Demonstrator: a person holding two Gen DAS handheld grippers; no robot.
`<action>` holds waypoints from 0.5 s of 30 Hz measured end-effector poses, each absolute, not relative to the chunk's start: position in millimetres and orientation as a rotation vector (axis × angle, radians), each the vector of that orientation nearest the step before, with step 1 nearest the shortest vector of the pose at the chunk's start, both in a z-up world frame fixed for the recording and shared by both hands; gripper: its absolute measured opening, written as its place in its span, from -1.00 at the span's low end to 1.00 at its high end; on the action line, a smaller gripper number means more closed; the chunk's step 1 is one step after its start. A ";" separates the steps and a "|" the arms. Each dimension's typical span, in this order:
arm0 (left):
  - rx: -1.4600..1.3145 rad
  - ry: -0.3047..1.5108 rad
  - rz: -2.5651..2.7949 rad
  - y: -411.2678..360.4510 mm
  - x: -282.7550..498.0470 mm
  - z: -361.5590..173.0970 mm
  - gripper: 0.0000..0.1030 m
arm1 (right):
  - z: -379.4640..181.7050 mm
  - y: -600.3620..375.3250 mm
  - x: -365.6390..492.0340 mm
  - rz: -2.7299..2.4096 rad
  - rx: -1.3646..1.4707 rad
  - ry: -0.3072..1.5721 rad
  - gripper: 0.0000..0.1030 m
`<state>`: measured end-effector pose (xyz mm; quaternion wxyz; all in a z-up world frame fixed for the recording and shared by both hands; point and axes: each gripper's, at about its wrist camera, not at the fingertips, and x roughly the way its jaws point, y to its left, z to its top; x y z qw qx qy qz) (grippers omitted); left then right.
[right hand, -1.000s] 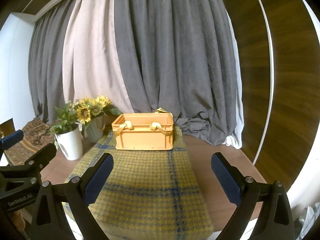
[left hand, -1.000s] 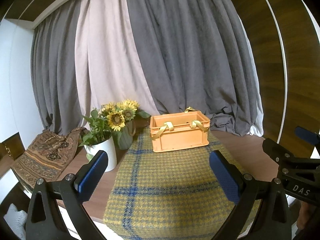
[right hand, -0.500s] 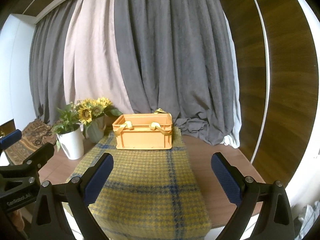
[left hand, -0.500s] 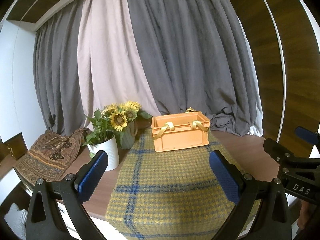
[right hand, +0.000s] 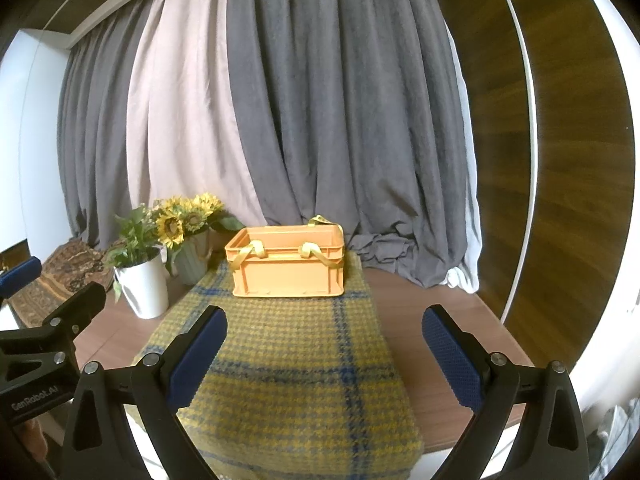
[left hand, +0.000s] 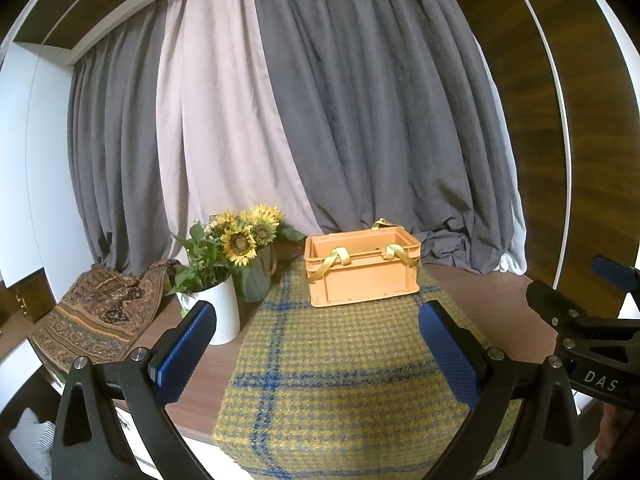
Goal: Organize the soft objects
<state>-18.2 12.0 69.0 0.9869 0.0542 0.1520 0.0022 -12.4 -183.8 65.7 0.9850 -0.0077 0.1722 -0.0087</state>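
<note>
The orange crate (left hand: 362,268) stands at the far end of the yellow-and-blue plaid cloth (left hand: 340,380), with yellow straps (left hand: 334,262) draped over its near rim. The left gripper (left hand: 316,354) and right gripper (right hand: 324,358) hover above the cloth's near end, both with blue pads spread wide and nothing between them. Compared with a second ago, both views have pulled back and risen slightly, so the crate sits a little farther off. The cloth covers a brown wooden table (right hand: 420,320). Left of the crate are sunflowers (left hand: 244,236) and a white pot (left hand: 222,316) with greenery; grey and pale curtains (right hand: 320,100) hang behind, wood panelling (right hand: 560,160) at the right.
</note>
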 end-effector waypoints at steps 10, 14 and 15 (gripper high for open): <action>0.105 0.308 0.006 11.6 -16.0 68.4 1.00 | 64.2 -180.5 -11.4 -0.015 -0.017 0.349 0.93; 0.104 0.310 0.006 11.0 -16.2 67.7 1.00 | 64.1 -181.0 -11.1 -0.015 -0.017 0.353 0.93; 0.103 0.312 0.005 10.2 -16.5 67.7 1.00 | 64.0 -180.7 -11.8 -0.016 -0.017 0.353 0.93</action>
